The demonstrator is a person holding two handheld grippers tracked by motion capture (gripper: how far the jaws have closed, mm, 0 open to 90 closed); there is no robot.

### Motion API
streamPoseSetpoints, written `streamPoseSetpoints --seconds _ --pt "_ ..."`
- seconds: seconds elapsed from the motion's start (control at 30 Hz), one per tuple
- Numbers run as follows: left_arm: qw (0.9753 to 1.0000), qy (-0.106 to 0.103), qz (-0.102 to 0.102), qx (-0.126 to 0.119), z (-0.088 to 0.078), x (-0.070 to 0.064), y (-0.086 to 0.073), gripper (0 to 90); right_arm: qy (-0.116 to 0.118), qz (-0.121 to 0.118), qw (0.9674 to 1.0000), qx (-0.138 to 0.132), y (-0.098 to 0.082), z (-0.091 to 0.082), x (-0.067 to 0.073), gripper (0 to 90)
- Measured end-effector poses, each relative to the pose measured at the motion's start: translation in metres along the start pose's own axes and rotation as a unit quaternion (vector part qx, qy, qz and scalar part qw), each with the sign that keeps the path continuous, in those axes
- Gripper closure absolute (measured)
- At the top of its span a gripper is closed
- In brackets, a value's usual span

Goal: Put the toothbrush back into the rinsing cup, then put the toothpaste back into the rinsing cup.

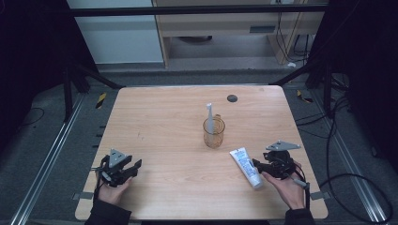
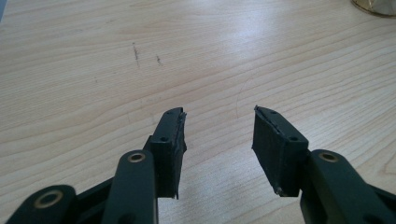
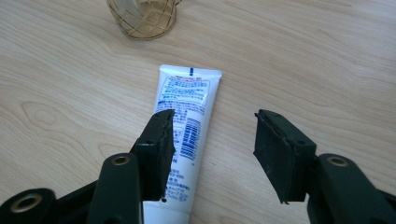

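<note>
A white toothpaste tube (image 1: 246,167) with blue print lies flat on the wooden table (image 1: 164,122) at the front right. My right gripper (image 1: 257,165) is just beside it, open. In the right gripper view the tube (image 3: 189,102) runs under the left jaw and into the gap, and the pads do not press on it. The right gripper (image 3: 212,116) points toward an amber glass cup (image 3: 142,18). That cup (image 1: 214,132) stands mid-table with a white toothbrush (image 1: 210,115) upright in it. My left gripper (image 1: 136,168) rests at the front left, open over bare wood (image 2: 218,116).
A small dark round disc (image 1: 232,98) sits near the table's far edge. The cup's base (image 2: 373,7) shows at the top right corner of the left gripper view. Cables and metal rails run along the floor on both sides.
</note>
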State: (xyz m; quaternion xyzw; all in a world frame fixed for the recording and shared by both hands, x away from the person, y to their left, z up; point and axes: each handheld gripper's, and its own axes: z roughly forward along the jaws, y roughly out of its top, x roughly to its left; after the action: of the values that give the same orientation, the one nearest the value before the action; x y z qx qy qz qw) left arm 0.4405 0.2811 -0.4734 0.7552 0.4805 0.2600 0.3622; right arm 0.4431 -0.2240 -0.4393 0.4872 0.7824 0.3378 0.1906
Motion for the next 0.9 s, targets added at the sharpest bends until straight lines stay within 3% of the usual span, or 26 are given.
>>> streamPoseSetpoints --seconds 0.3,0.9 --pt "1.0000 0.000 0.001 0.005 0.001 0.002 -0.001 50.7 -0.003 -0.008 0.9999 0.013 0.015 0.007 0.009 37.3" --pt "0.9998 0.015 -0.016 0.005 0.005 0.008 0.001 43.8 0.004 -0.010 0.9991 0.040 0.032 0.021 0.011 33.4"
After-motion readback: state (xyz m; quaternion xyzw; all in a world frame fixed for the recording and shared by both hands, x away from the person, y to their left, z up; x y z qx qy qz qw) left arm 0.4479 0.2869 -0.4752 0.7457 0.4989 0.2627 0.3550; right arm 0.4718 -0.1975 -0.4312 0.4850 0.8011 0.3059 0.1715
